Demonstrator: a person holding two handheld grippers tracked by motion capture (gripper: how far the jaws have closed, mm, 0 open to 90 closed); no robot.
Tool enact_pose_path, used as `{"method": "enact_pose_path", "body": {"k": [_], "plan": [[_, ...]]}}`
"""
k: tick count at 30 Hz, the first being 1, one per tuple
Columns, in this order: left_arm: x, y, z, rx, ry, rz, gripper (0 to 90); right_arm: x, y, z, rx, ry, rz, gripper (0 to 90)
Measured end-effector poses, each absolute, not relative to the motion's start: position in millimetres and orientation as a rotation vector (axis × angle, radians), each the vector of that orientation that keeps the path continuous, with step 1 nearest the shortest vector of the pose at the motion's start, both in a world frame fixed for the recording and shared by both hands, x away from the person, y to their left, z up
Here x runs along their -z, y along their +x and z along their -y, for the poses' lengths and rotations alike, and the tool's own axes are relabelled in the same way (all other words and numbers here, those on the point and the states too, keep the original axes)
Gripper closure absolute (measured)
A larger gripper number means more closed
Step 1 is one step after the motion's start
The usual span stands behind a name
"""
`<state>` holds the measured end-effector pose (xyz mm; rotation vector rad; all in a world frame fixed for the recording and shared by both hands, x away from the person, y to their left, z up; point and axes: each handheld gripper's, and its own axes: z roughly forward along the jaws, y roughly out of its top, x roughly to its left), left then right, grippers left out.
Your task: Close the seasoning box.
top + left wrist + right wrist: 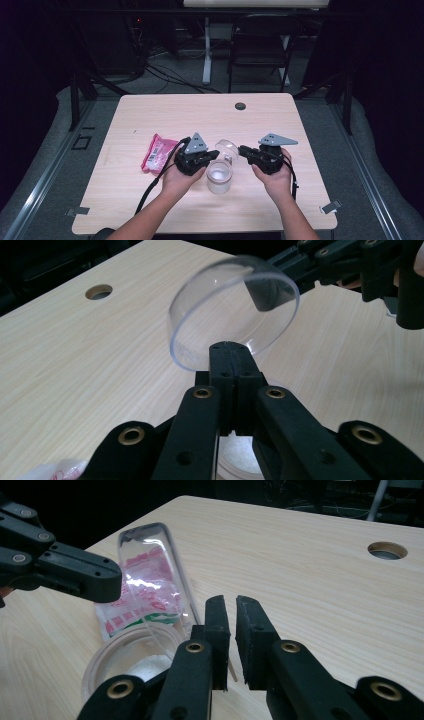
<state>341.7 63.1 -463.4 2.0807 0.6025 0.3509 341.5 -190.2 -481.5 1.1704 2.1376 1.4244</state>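
1. The step in hand looks like taking the clear dome lid (228,148) off the plastic cup (219,176). The cup stands upright on the desk (300,125) between the two hands, with something white inside, perhaps ice or sugar; I cannot tell which.

2. The left gripper (214,154) has its fingers (231,371) pressed together on the rim of the dome lid. In the left gripper view the lid is held on its edge, tilted, with its open side turned toward the camera, and it is above the cup, not seated on it.

3. The right gripper (243,149) is just beside the lid on the other side. In the right gripper view its fingers (216,625) stand narrowly apart with an empty gap between them. The rim of the lid passes close to the left finger; whether it touches I cannot tell, but the fingers do not clamp it.

4. A pink-and-white packet (159,152) lies flat on the desk near the left hand, untouched.

5. My judgement: the lid is now carried by the left gripper alone. The next move calls for bringing it clear of the cup and putting it down on a free part of the desk without knocking the cup. The thin rim may slip or turn between the fingers.
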Motion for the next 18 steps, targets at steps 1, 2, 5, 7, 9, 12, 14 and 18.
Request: {"method": "enact_pose_path", "body": {"k": [1,2,5,7,9,12,14,18], "plan": [[462.9,341.5,-63.3,-0.352,2.081,-0.601,90.0,481.4,341.1,189.1,-1.425,1.17,-2.141,83.3],[462.6,341.0,-63.5,-0.352,2.08,-0.603,90.0,481.7,340.9,187.7,-1.432,1.168,-2.136,83.2],[462.2,339.6,-64.5,-0.356,2.083,-0.599,90.0,481.4,339.7,185.1,-1.432,1.156,-2.148,83.0],[462.4,338.5,-64.9,-0.353,2.083,-0.6,90.0,480.8,339.1,183.8,-1.435,1.148,-2.153,83.0],[463.1,337.5,-65.1,-0.35,2.087,-0.599,90.0,480.0,338.4,183.1,-1.437,1.14,-2.16,83.0],[464.6,335.9,-65.5,-0.351,2.098,-0.591,90.0,480.1,337.7,181.8,-1.433,1.135,-2.164,83.0],[466.6,334.5,-65.6,-0.353,2.106,-0.587,90.0,480.1,337.6,181.2,-1.434,1.13,-2.17,83.0],[470.4,332.6,-68.1,-0.343,2.117,-0.59,90.0,480.1,337.1,180.1,-1.432,1.122,-2.174,83.0]]}}
